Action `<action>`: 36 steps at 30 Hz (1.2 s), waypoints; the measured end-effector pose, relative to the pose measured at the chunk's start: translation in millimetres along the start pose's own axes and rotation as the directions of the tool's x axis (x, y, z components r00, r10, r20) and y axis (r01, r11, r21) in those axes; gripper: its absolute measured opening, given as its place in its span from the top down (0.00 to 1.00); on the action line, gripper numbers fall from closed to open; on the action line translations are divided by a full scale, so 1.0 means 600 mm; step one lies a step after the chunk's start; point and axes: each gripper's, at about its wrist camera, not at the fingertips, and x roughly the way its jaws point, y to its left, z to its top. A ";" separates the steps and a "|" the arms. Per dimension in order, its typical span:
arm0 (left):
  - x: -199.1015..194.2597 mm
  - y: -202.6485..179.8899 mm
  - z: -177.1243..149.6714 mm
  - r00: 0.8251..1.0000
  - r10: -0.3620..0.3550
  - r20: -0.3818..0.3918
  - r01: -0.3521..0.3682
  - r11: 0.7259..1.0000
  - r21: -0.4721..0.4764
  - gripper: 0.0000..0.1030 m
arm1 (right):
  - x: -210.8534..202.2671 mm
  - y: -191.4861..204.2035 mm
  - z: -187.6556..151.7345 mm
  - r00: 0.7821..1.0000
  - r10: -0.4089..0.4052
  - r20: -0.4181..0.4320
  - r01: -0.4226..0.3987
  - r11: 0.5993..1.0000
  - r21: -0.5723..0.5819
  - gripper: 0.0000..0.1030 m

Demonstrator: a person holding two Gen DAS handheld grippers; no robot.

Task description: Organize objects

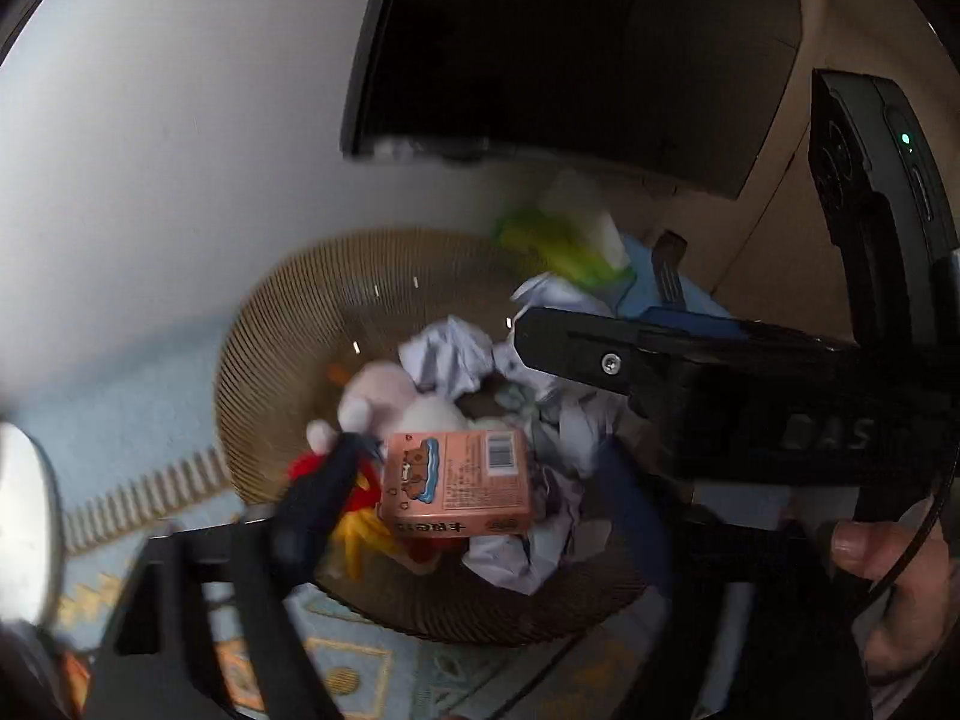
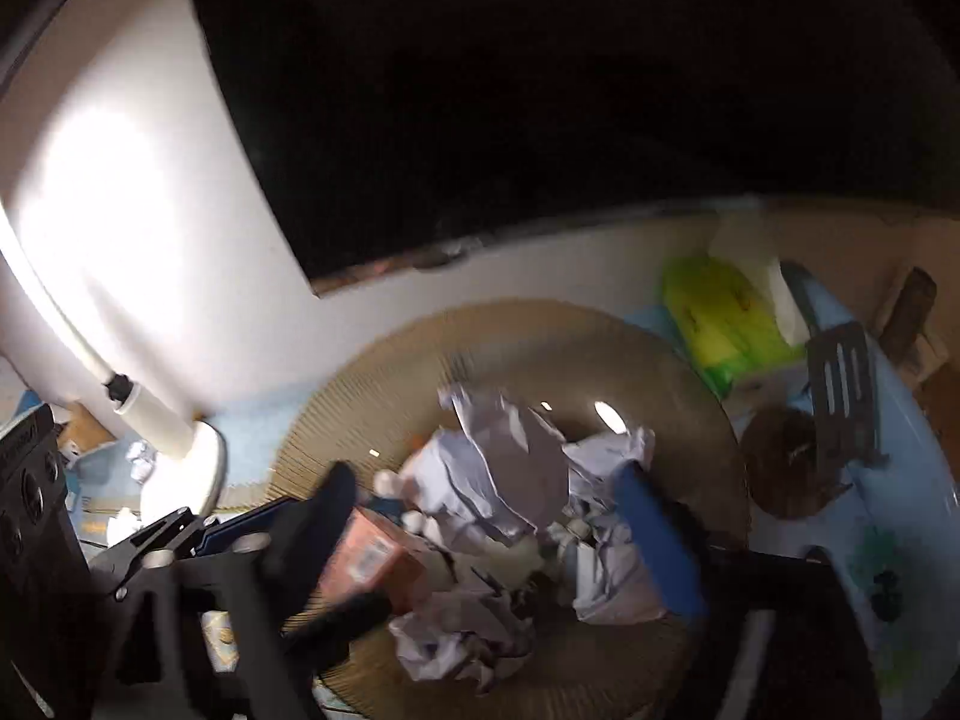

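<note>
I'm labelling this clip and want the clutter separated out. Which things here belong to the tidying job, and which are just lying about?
Part of the job:
basket
pink box, lying in the basket between the left gripper's open fingers
crumpled paper
soft toy
right gripper, open over the basket

Lying about:
green packet
spatula
lamp
dark screen

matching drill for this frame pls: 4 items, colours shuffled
Items:
1. box
2. basket
3. crumpled paper
4. packet behind the basket

Colours:
A. green and yellow
B. white
C. salmon pink
D. tan

Pairs: 1-C, 2-D, 3-B, 4-A
</note>
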 end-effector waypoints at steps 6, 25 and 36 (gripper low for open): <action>-0.032 0.003 -0.032 0.986 0.146 0.082 -0.152 0.985 0.079 0.00 | -0.007 -0.010 -0.020 0.998 -0.046 0.045 0.046 0.999 0.003 0.00; -0.337 0.223 -0.230 0.818 0.571 0.065 -0.558 0.816 -0.153 0.00 | -0.069 0.205 -0.143 0.992 0.091 0.089 -0.082 0.992 -0.099 0.00; -0.376 0.360 -0.402 0.767 0.636 -0.087 -0.629 0.719 -0.294 0.00 | 0.051 0.306 -0.307 0.996 -0.009 -0.094 -0.017 0.960 -0.279 0.00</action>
